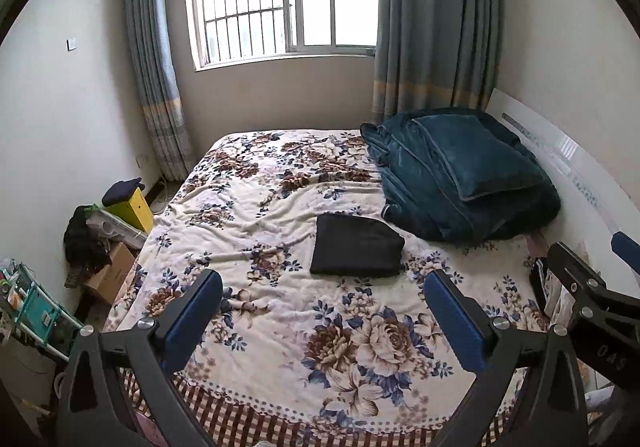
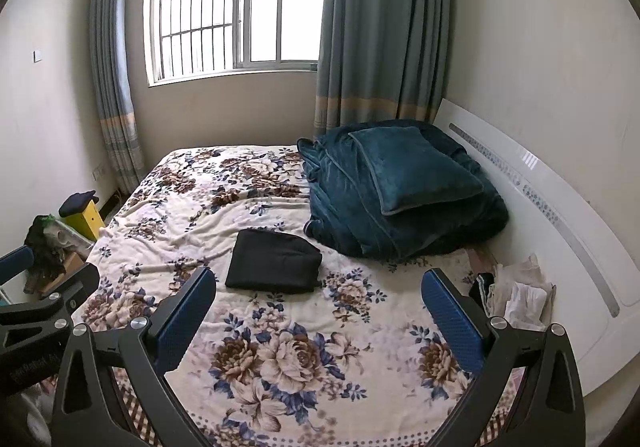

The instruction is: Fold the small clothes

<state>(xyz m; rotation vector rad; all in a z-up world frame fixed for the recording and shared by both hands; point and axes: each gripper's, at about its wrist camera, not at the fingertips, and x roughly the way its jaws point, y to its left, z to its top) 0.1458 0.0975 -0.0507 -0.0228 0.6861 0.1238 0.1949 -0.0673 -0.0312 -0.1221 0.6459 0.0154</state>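
**Both grippers raised over bed, one garment folded, pile waiting**

Left gripper (image 1: 322,317) and right gripper (image 2: 318,313), black frames with blue pads: jaws spread wide, holding nothing, hovering above the near bed edge.

Cream floral blanket (image 2: 280,363) covers the bed, soft and rumpled. Mid-bed lies a black cloth folded into a flat rectangle (image 2: 274,261), apparently done. At the right edge, by the white headboard (image 2: 560,207), a heap of pale crumpled small clothes (image 2: 520,295) with something dark beside it.

Judgement: next piece comes from that heap. Pinch one layer only, lift clear, spread flat on open blanket before folding; the blanket itself may snag.

Beyond: teal plush quilt with pillow (image 2: 400,191), blue-grey curtains (image 2: 380,27), barred window (image 2: 236,7).
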